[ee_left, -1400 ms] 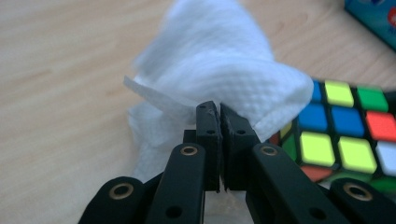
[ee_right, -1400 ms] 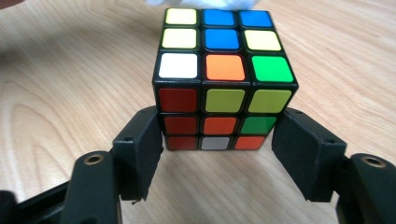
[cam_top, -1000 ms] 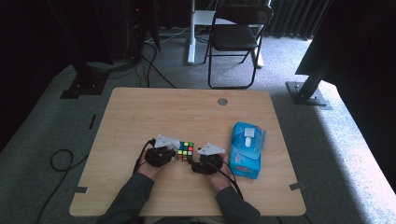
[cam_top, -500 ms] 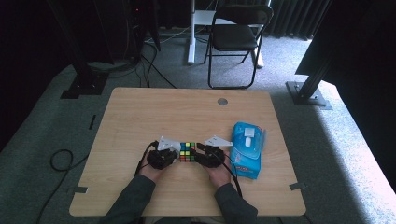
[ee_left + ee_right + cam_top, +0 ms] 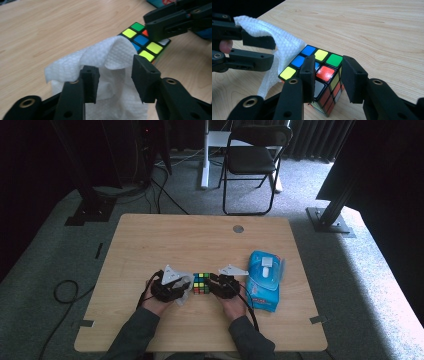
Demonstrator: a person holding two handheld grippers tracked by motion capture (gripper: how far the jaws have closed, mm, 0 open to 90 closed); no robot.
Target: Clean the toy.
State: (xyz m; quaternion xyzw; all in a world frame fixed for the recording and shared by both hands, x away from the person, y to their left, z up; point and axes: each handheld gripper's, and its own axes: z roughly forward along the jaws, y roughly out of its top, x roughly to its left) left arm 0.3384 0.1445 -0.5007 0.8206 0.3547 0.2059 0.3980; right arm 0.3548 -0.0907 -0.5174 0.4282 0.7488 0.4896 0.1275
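Note:
A colour cube sits on the wooden table between my two grippers. My left gripper is at the cube's left, and a white tissue stands crumpled between its jaws. Those jaws have just been opening; they now stand apart from the tissue, open. The tissue drapes against the cube's left side. My right gripper is at the cube's right. Its jaws have just been closing and straddle the cube's near corner, close to its sides without a clear grip.
A blue pack of wipes lies just right of my right hand. A round cable hole is near the table's far edge. A folding chair and stand legs are on the floor beyond the table.
The left jaws have opened off the tissue and that hand has lifted slightly. The right jaws have narrowed around the cube. The cube has stayed in place.

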